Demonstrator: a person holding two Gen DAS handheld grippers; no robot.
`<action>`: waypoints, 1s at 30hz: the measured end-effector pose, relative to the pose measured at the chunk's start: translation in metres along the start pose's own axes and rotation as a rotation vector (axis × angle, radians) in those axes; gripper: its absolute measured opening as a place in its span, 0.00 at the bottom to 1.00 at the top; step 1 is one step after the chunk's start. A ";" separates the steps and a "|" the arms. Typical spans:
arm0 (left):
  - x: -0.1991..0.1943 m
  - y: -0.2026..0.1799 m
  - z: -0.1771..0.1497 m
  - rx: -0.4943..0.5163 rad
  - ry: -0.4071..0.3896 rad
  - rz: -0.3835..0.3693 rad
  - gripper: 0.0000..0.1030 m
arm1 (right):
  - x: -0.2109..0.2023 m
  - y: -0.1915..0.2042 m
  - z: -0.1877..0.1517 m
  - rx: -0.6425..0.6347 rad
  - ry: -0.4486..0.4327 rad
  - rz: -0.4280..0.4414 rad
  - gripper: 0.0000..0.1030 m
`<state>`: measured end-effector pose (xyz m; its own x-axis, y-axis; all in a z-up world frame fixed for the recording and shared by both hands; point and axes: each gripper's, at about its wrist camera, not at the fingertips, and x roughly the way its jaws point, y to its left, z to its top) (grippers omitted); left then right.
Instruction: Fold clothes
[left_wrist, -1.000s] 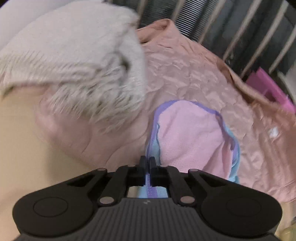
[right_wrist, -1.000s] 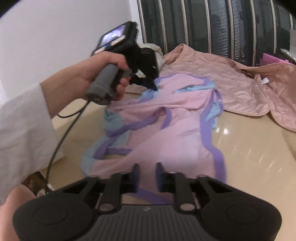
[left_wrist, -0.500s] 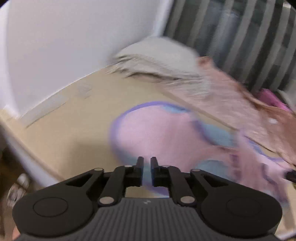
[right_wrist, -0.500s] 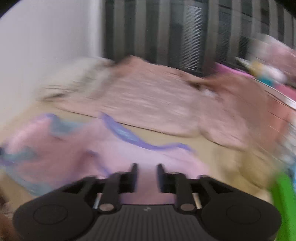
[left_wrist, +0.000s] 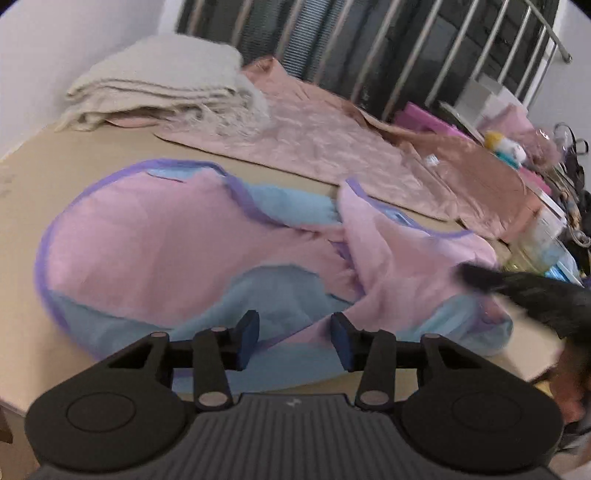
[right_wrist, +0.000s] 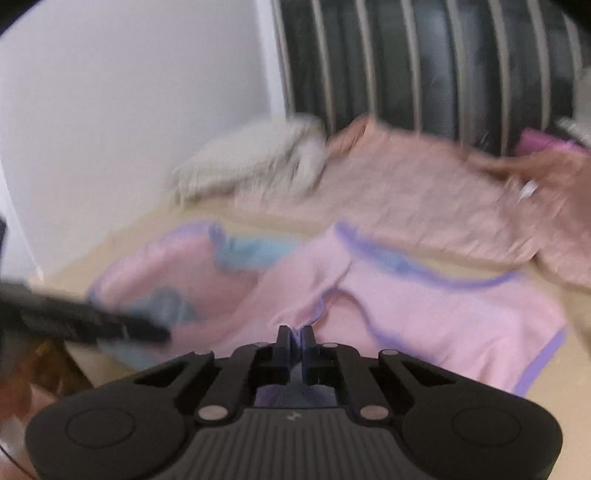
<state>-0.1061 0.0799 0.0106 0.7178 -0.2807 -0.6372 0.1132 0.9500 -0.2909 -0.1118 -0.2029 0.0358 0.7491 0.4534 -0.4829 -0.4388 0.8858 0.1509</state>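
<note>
Between right fingers (right_wrist: 309, 341): pink garment (right_wrist: 424, 314)

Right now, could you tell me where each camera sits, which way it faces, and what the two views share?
Left wrist: sits on the left gripper, jaws open, looking across the pink garment toward the folded cream blanket; the right gripper enters blurred at right.
Right wrist: sits on the right gripper, shut on the pink garment's purple-trimmed edge, facing the white wall; the left gripper intrudes blurred at left.
Shared: garment, blanket, peach quilt, tan table.
</note>
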 end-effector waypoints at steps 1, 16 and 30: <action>-0.005 0.007 -0.002 -0.018 -0.007 0.009 0.43 | -0.014 -0.002 0.001 0.007 -0.029 0.002 0.04; -0.009 -0.021 -0.003 0.093 -0.019 -0.166 0.58 | -0.049 -0.039 -0.038 0.156 0.065 0.087 0.40; -0.050 0.003 -0.036 -0.024 -0.015 -0.086 0.17 | -0.051 -0.011 -0.034 0.004 0.152 0.144 0.34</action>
<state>-0.1661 0.0919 0.0163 0.7164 -0.3589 -0.5983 0.1587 0.9189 -0.3612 -0.1617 -0.2386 0.0295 0.5948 0.5557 -0.5809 -0.5341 0.8132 0.2311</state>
